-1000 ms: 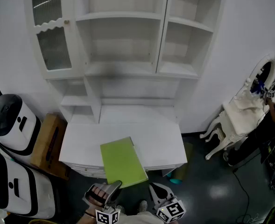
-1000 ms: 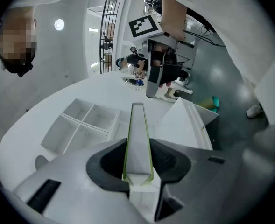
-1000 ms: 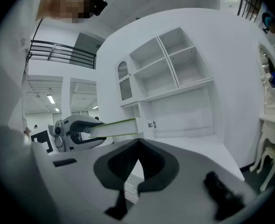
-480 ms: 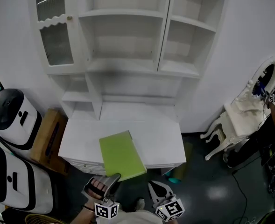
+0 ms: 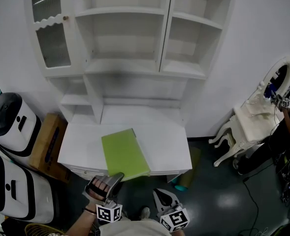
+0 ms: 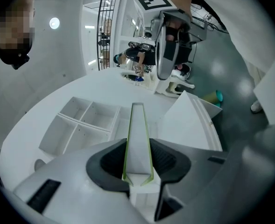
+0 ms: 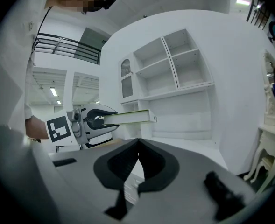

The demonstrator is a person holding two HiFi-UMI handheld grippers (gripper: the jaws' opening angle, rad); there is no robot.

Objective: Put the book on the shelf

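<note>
1. Pinching the green book (image 5: 125, 154) by its near edge, the left gripper (image 5: 116, 177) has a pad pressed on each cover; the left gripper view shows the book edge-on between the jaws, white page block inside green boards.
2. Book lies roughly level, cover up, carried in the air; in the head view it overlaps the front of the white desk top (image 5: 167, 139); the right gripper view shows it clear of the surface, touching nothing but the jaws.
3. Right gripper (image 5: 158, 194) hangs low beside the left, near the person's body; jaws pressed together, nothing between them; it plays no part in the hold.
4. White shelf unit (image 5: 127, 65) stands against the wall behind the desk; several open compartments, all bare as far as the views show; glazed door (image 5: 51, 43) at upper left.
5. Progress, judged: pick-up is done, grip looks firm; book is well apart from any shelf board, so the carry and the placing are both left.
6. Left to do, judged: raise and reach forward over the desk, choose a compartment, set the book in, let go; whether flat or upright, cannot tell.
</note>
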